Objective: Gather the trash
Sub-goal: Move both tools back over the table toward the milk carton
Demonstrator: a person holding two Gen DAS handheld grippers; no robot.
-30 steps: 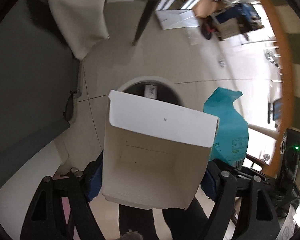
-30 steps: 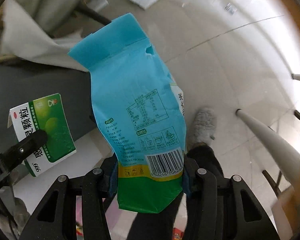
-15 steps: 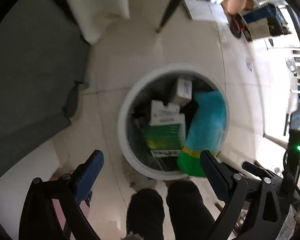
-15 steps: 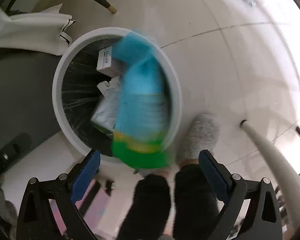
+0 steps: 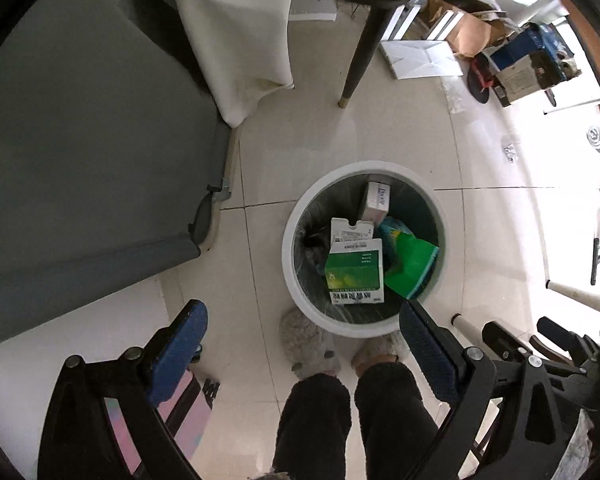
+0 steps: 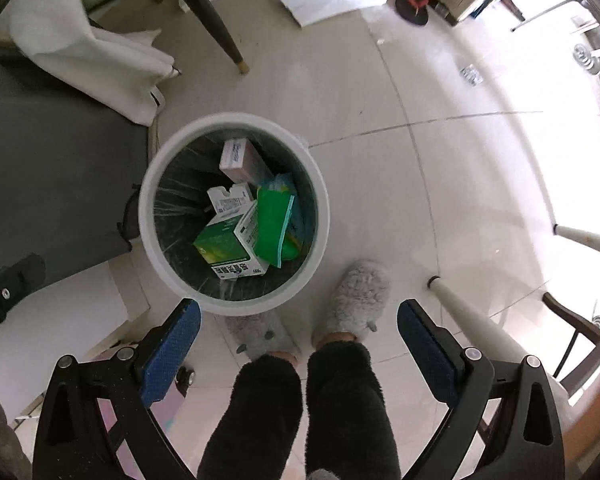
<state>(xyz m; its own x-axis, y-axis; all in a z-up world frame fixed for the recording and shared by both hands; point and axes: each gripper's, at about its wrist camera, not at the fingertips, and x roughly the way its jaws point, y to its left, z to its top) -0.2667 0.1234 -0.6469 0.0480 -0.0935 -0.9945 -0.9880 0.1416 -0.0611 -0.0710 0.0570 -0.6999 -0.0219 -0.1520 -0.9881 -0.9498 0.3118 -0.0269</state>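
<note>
A round white trash bin (image 5: 290, 240) (image 6: 324, 204) stands on the tiled floor below both grippers. Inside lie a green and white medicine box (image 5: 354, 272) (image 6: 230, 246), a blue and green bag (image 5: 410, 266) (image 6: 276, 220), and a small white and pink box (image 5: 376, 200) (image 6: 240, 158). My left gripper (image 5: 302, 344) is open and empty, above the bin's near rim. My right gripper (image 6: 298, 338) is open and empty, above the floor just right of the bin.
A grey mat (image 5: 80, 152) lies left of the bin. A chair with a dark leg (image 5: 358, 60) and a white cloth (image 5: 236, 40) stands beyond it. Cardboard and boxes (image 5: 520, 68) clutter the far right. The person's legs and grey slippers (image 6: 356, 304) are beside the bin.
Both grippers opened over the bin. The green box fell from the left and the blue and green bag from the right; both now rest inside the bin.
</note>
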